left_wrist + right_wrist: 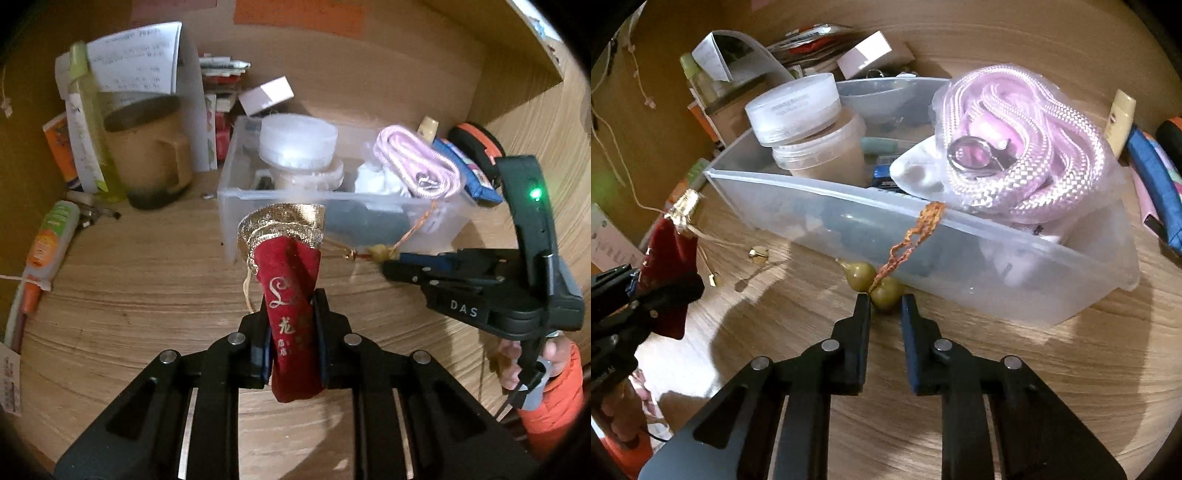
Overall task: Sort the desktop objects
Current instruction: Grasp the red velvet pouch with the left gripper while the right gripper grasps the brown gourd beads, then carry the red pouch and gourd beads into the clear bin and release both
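Observation:
My left gripper (291,332) is shut on a red velvet pouch (291,295) with a gold-trimmed mouth, held upright above the wooden desk; the pouch also shows in the right wrist view (670,266). My right gripper (884,306) is shut on a small olive gourd charm (875,284) with an orange braided cord (916,232) that runs over the rim of a clear plastic bin (849,218). In the left wrist view the right gripper (388,264) holds the charm (378,254) just right of the pouch.
The bin (232,199) holds a lidded jar (809,125), a bagged pink rope (1023,155) and small items. A tan mug (147,147), papers, tubes (48,240) and a small box (266,94) stand left and behind. A blue pouch (1156,177) lies right of the bin.

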